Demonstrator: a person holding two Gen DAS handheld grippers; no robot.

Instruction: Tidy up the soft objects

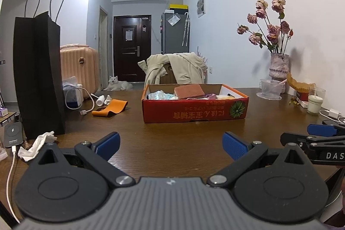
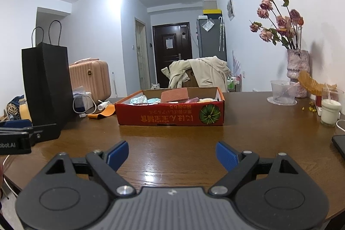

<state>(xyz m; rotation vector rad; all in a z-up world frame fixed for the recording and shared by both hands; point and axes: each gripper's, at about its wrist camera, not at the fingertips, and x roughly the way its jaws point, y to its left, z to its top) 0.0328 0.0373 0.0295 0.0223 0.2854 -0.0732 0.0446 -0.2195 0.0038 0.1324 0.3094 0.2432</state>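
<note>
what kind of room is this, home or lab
Most likely a lived-in home, a dining or living area: a wooden table with a vase of dried roses, a front door down the hall, and a white dog lying by it.

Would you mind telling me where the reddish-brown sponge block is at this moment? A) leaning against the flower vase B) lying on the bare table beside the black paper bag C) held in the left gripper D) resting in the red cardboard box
D: the reddish-brown sponge block sits on top of the other soft items inside the red cardboard box, while the left gripper and the right gripper are both open and empty.
</note>
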